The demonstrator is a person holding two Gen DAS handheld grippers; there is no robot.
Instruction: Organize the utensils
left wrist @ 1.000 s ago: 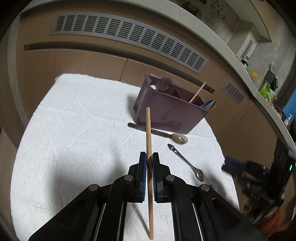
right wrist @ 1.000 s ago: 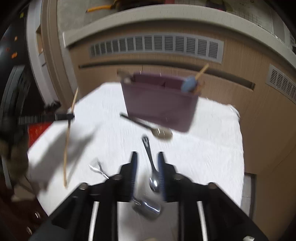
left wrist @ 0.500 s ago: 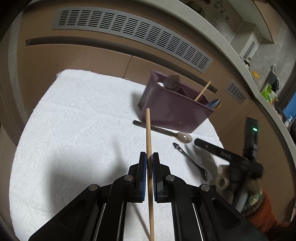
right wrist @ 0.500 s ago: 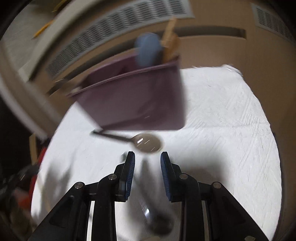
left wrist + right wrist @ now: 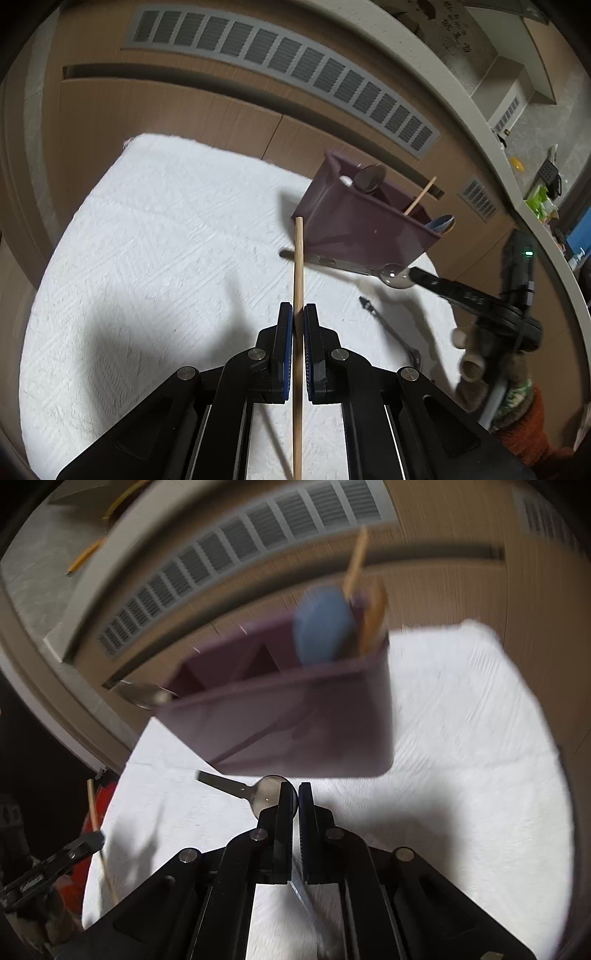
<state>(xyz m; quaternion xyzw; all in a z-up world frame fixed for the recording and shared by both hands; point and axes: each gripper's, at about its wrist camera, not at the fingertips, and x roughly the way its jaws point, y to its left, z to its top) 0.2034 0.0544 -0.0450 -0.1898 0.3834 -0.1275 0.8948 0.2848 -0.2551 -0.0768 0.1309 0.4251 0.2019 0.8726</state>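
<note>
Left tool [image 5: 298, 314] clenching one chopstick [image 5: 297, 280]; right tool [image 5: 294, 794] clamped shut; two spoons [image 5: 351, 264] on cloth [image 5: 147, 240]

a purple caddy [image 5: 364, 225] sits on white cloth [image 5: 155, 251] (diamond-textured), holding a blue spoon [image 5: 323, 626].

tongs [image 5: 298, 332]: black linkage arms, silver pivot screws
pads [image 5: 286, 354]: blue, ribbed
right tongs [image 5: 476, 299]: black, green light
sleeve [image 5: 524, 417]: orange knit, patterned cuff
</note>
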